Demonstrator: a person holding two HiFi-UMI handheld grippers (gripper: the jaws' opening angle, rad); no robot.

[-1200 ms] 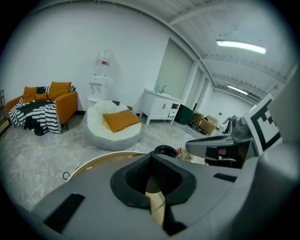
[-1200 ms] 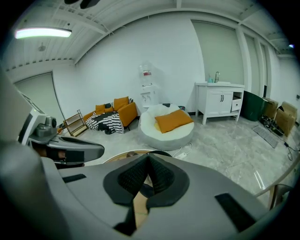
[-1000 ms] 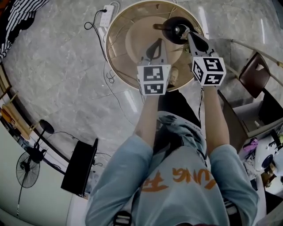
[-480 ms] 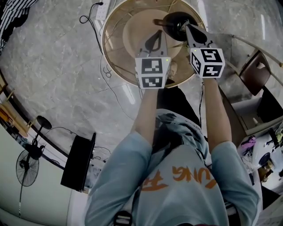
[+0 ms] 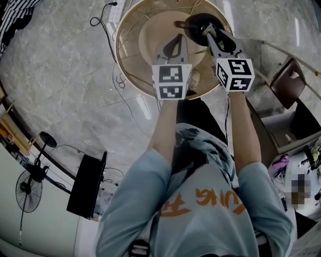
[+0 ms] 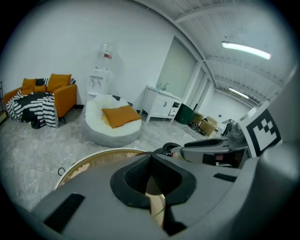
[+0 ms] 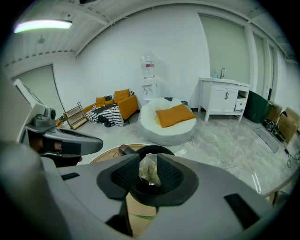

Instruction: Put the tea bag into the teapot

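A dark teapot stands at the far side of the round table; its mouth lies right under my right gripper. The tea bag hangs between that gripper's pads, which are opening and stand apart from each other. In the head view the right gripper reaches over the pot. My left gripper hovers over the table's middle, left of the pot, shut with nothing in it. Its tips meet, and the teapot shows just beyond them.
A pale round tray fills the table's centre. A power strip and cables lie on the floor to the left. A brown chair stands at the right, a fan and a black box at lower left.
The right gripper's jaws have spread apart over the teapot; they were pinched together half a second ago. Both grippers stay almost in place.
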